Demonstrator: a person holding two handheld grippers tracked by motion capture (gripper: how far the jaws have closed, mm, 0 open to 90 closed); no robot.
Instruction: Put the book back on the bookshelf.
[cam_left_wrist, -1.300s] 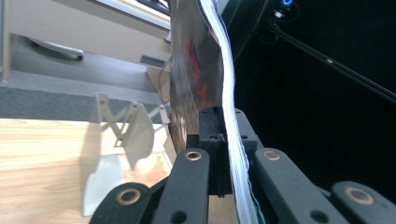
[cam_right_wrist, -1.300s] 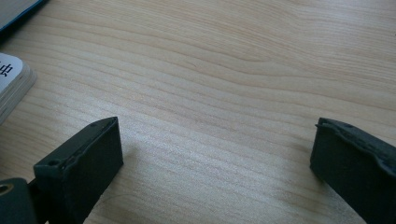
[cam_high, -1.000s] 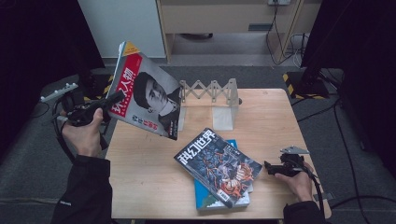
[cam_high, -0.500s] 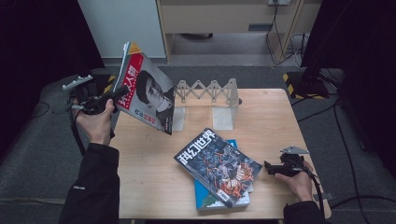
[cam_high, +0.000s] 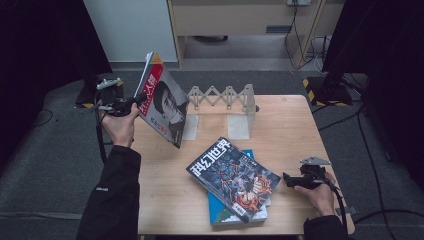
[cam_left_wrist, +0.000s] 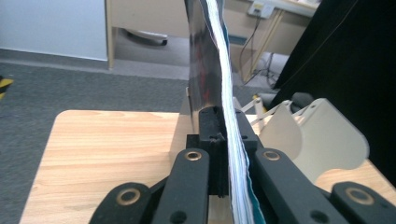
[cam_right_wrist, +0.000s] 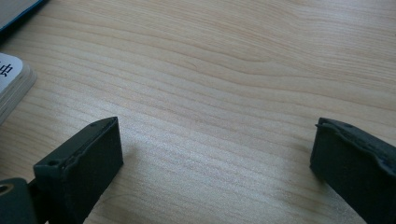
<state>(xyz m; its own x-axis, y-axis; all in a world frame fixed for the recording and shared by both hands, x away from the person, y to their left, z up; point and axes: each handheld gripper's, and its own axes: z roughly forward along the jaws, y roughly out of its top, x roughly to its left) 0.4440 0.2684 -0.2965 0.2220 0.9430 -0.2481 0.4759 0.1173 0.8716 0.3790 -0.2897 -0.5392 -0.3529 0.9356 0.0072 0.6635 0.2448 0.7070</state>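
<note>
Resting low at the near right, the right gripper (cam_high: 290, 180) gapes empty on the table (cam_high: 290, 120); farther off, the left gripper (cam_high: 131, 106) clamps the magazine (cam_high: 165, 107) upright on edge, with the accordion rack (cam_high: 222, 97) just to its right, nearer that hand

Even overhead light, dark room edges; soft claw shadows on wood; near claws blurred.
</note>
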